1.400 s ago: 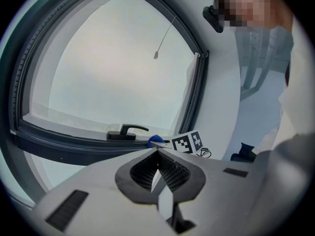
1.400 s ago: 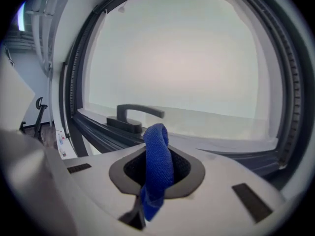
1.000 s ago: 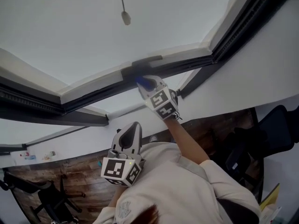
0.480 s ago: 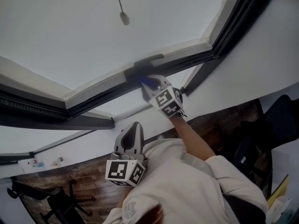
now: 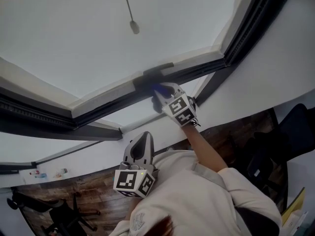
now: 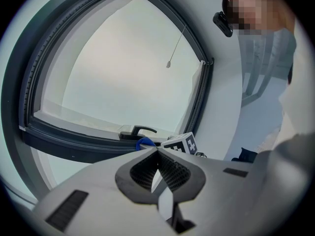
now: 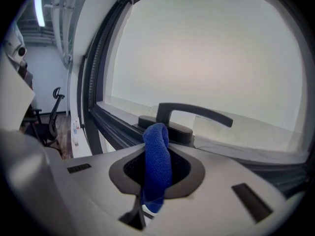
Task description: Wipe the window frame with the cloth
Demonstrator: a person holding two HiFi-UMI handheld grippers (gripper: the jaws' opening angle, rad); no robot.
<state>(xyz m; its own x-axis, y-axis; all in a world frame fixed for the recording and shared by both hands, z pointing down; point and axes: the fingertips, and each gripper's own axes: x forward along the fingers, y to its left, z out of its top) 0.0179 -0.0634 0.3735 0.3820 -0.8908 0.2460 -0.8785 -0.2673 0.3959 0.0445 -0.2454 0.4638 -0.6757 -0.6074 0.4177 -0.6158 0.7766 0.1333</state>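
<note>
The dark window frame (image 5: 98,109) runs across the head view, with its black handle (image 5: 155,74) near the middle. My right gripper (image 5: 158,91) is shut on a blue cloth (image 5: 158,89) and holds it against the frame just below the handle. In the right gripper view the cloth (image 7: 157,161) sticks up between the jaws, in front of the handle (image 7: 192,113). My left gripper (image 5: 145,136) hangs lower, near the person's chest, shut and holding nothing. The left gripper view shows its jaws (image 6: 157,149) closed together, with the cloth (image 6: 144,142) and frame (image 6: 64,139) beyond.
A pull cord with a small weight (image 5: 134,27) hangs in front of the pane. A white wall (image 5: 275,73) borders the frame on the right. Office chairs (image 5: 64,215) stand on the wooden floor (image 5: 93,186); another dark chair (image 5: 290,132) is at right.
My right gripper with the cloth has slid a little to the right along the frame under the handle. The left gripper has hardly moved.
</note>
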